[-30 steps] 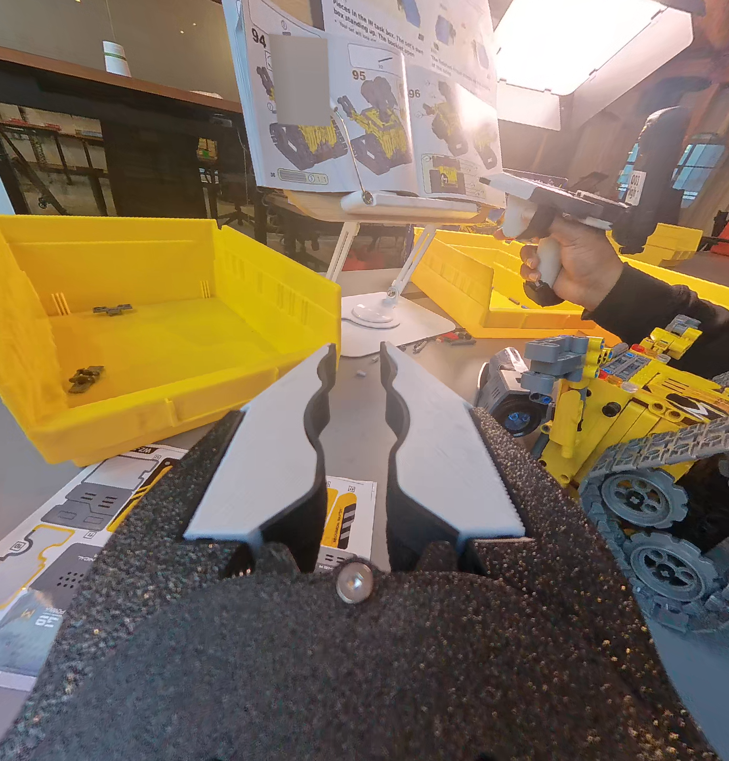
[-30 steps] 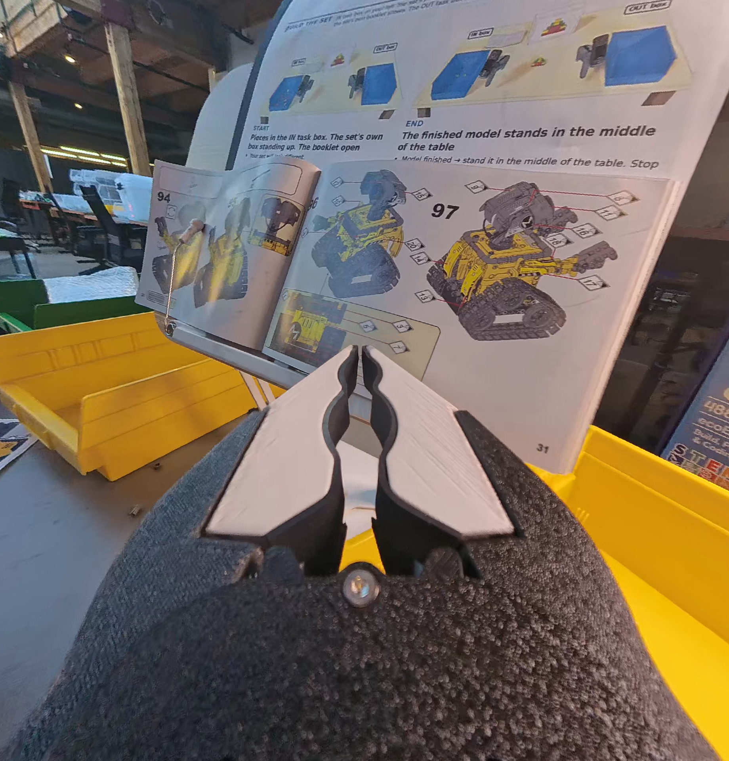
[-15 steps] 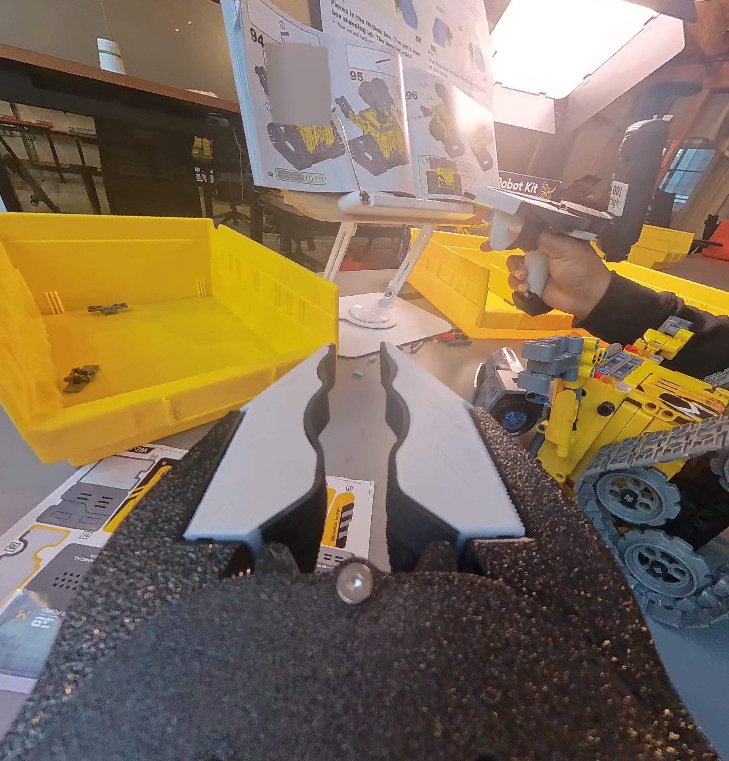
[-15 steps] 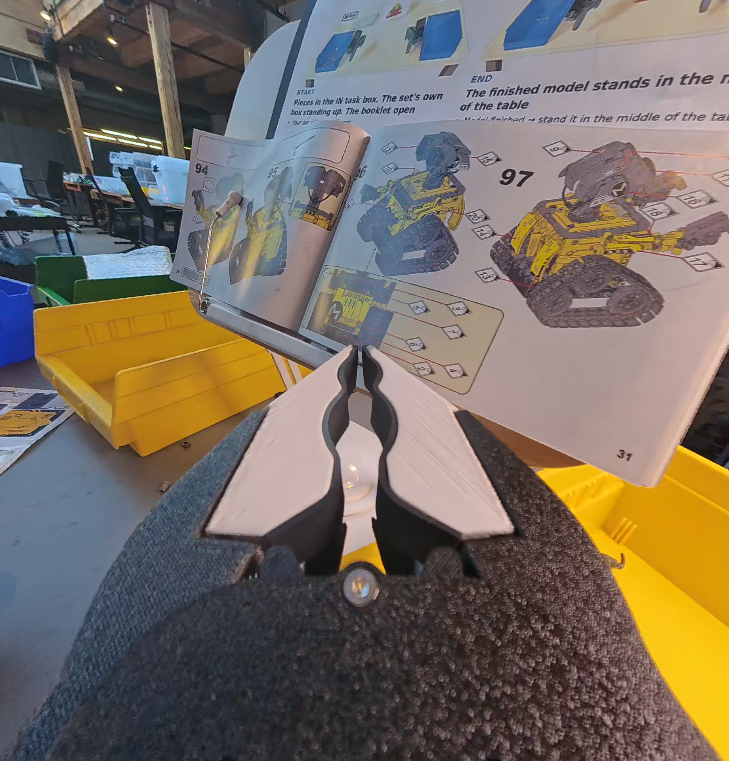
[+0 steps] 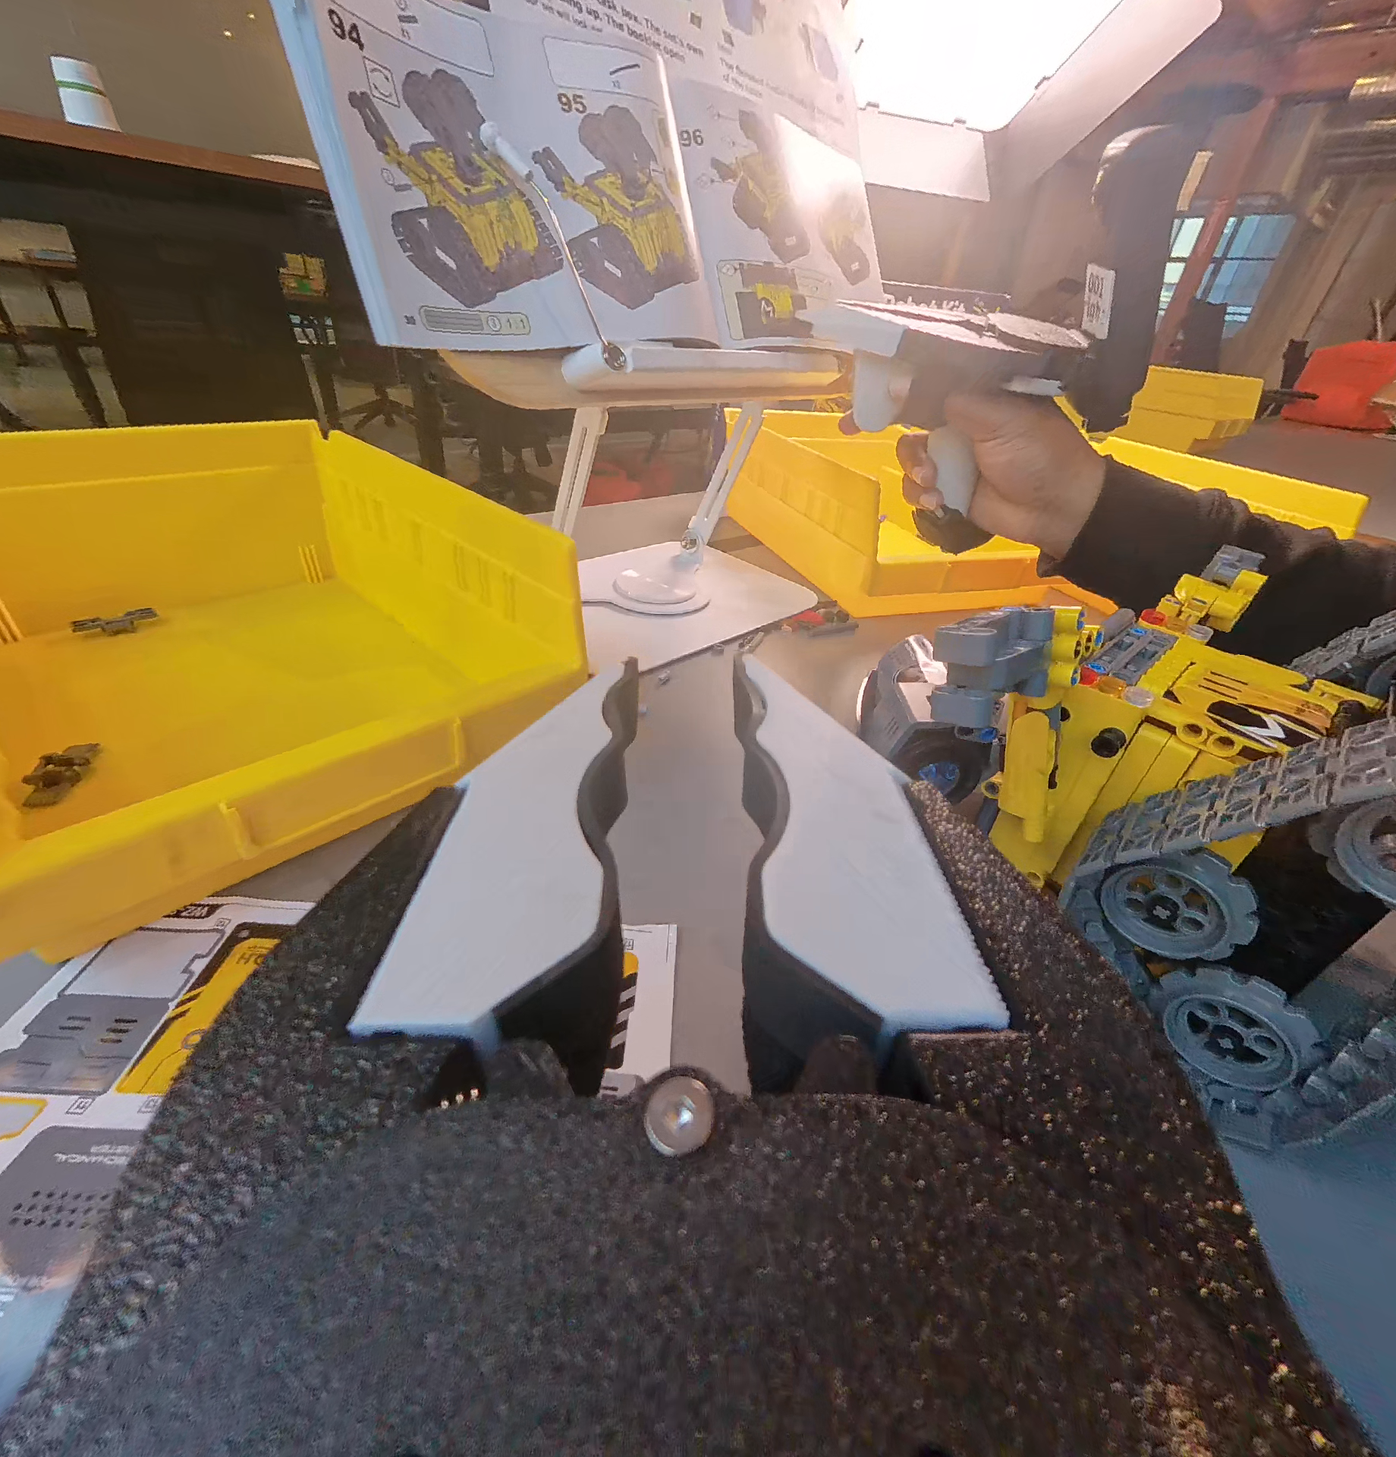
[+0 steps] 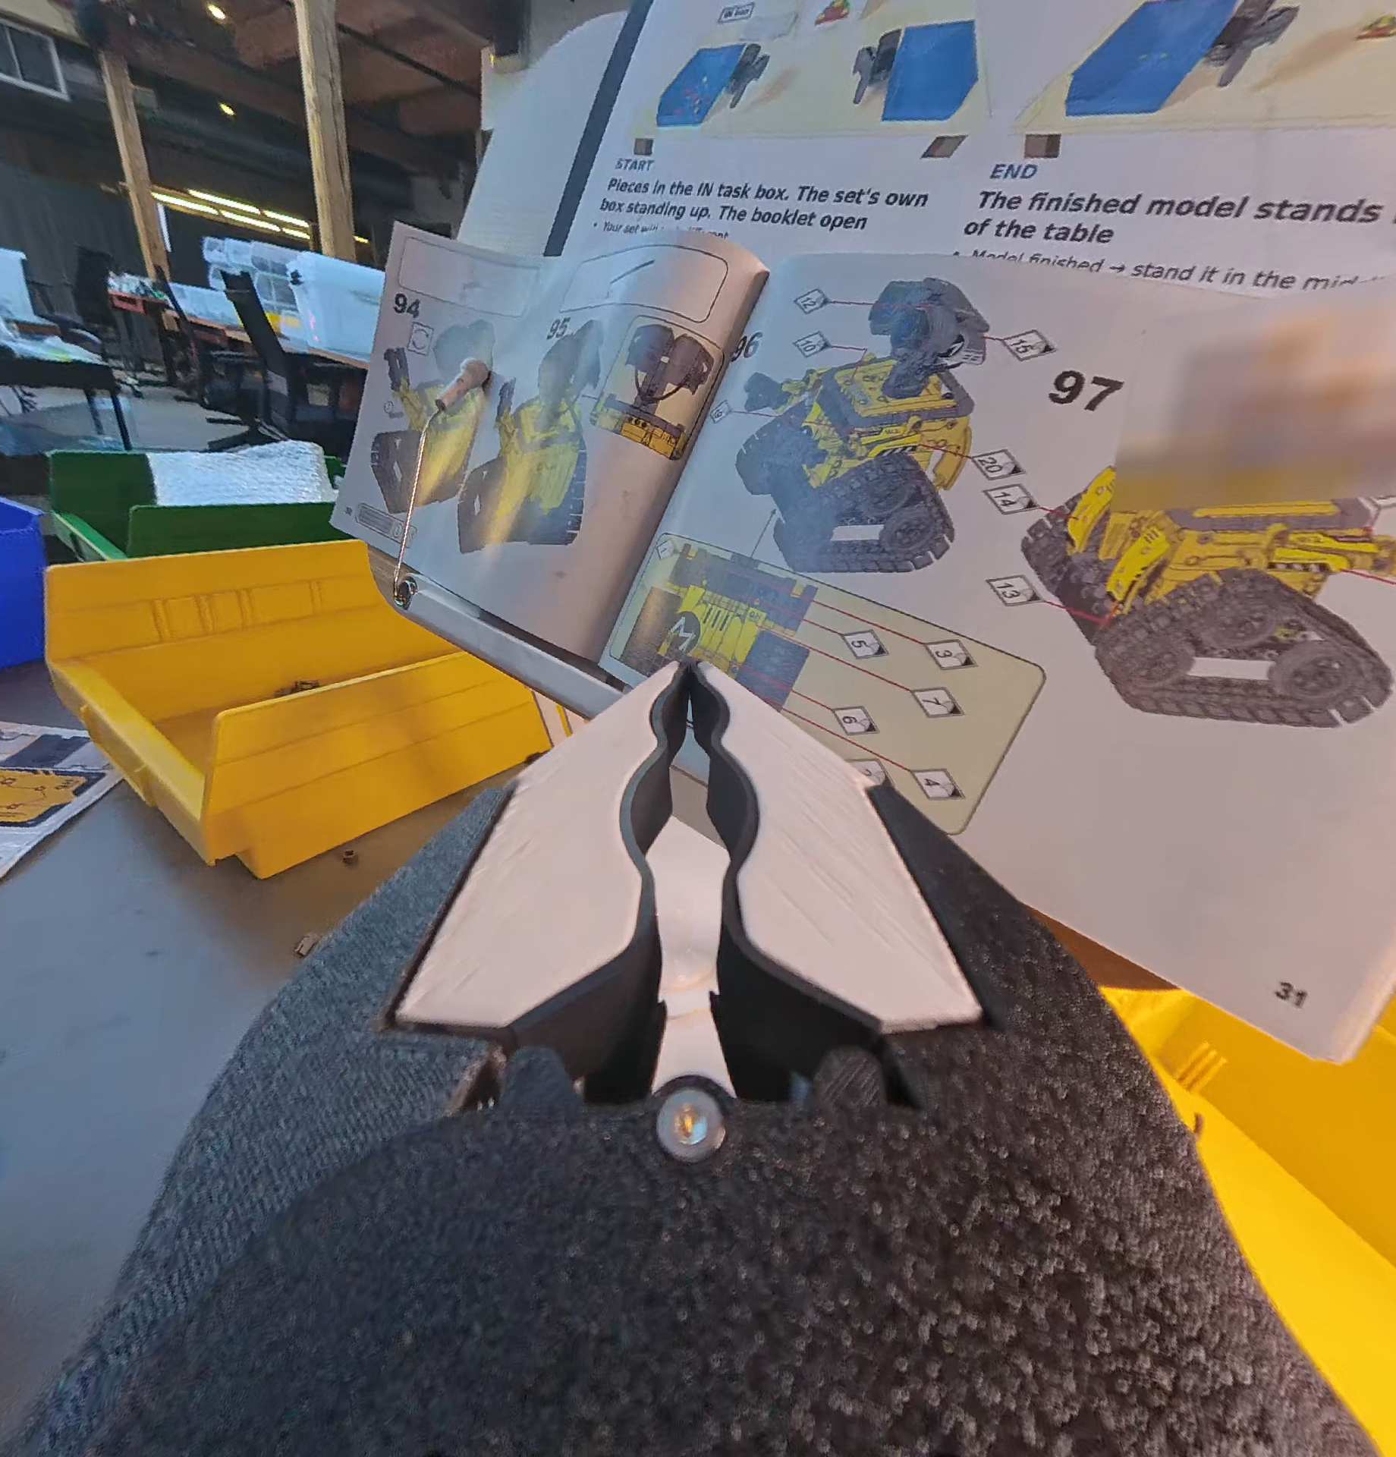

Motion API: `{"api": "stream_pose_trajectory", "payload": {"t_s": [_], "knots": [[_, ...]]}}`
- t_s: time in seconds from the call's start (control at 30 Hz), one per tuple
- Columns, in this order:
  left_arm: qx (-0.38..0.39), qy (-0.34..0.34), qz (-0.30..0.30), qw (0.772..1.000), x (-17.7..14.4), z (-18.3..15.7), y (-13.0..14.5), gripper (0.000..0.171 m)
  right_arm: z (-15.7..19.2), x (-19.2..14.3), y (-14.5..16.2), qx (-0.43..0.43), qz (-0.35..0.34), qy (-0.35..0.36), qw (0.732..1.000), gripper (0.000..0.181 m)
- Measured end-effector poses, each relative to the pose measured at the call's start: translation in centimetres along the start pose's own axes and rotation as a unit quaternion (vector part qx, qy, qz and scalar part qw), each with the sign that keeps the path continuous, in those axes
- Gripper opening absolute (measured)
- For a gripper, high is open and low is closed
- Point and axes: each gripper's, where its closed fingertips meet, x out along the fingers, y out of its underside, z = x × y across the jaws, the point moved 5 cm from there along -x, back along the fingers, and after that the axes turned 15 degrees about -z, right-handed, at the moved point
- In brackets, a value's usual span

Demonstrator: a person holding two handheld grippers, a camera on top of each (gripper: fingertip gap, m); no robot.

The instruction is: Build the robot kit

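Note:
My left gripper (image 5: 683,670) is open and empty, low over the grey table. It sits between a yellow bin (image 5: 442,552) and a yellow-and-grey brick-built tracked robot model (image 5: 1113,749) lying to its right. An open instruction booklet (image 6: 837,473) rests on a white stand (image 5: 679,607). My right gripper (image 6: 688,670) is shut, its tips meeting on the lower edge of the booklet's right page. In the left wrist view a hand (image 5: 1010,481) holds the right gripper (image 5: 817,315) at the booklet (image 5: 561,197).
The left bin holds a few small dark parts (image 5: 60,773). A sticker sheet (image 5: 88,1064) lies beneath my left gripper. Another yellow bin (image 6: 1310,1183) sits under the booklet's right side. A printed sheet (image 6: 915,158) stands behind the booklet; blue (image 6: 1,583) and green (image 6: 167,520) bins are far left. One gripper's finger ends stand about 30 cm off the other's.
My right gripper has moved in to the booklet's lower edge and its narrow gap has closed. My left gripper stays open and has shifted slightly closer to the stand.

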Motion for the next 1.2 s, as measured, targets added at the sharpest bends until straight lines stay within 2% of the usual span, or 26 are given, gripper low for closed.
{"api": "stream_pose_trajectory", "payload": {"t_s": [0.3,0.5,0.7,0.8,0.93,1.1,1.2], "knots": [[0.051,0.026,0.024,0.998,0.4,-1.1,0.7,0.023,-0.4,0.2,-0.2,0.014,-0.008,0.024,1.000,0.000],[0.071,0.055,0.009,0.996,0.3,-2.2,0.1,0.023,-0.1,0.2,-0.5,0.020,-0.011,0.020,1.000,0.000],[0.011,0.109,-0.031,0.994,-0.1,-3.2,-1.0,0.029,0.0,0.2,-1.1,0.029,-0.019,0.016,0.999,0.001],[-0.016,0.146,-0.030,0.989,-0.2,-4.1,-1.0,0.036,0.1,0.1,-1.1,0.033,-0.018,0.012,0.999,0.002],[-0.011,0.177,-0.010,0.984,0.0,-5.4,-0.4,0.038,0.1,0.1,-0.6,0.036,-0.012,0.012,0.999,0.002],[-0.006,0.196,0.006,0.981,0.1,-6.1,0.1,0.030,0.2,0.2,-0.1,0.034,-0.001,0.010,0.999,0.002],[-0.014,0.206,0.007,0.978,-0.3,-6.0,-0.2,0.021,-0.2,-0.2,-1.1,0.036,-0.022,0.007,0.999,0.003]]}}
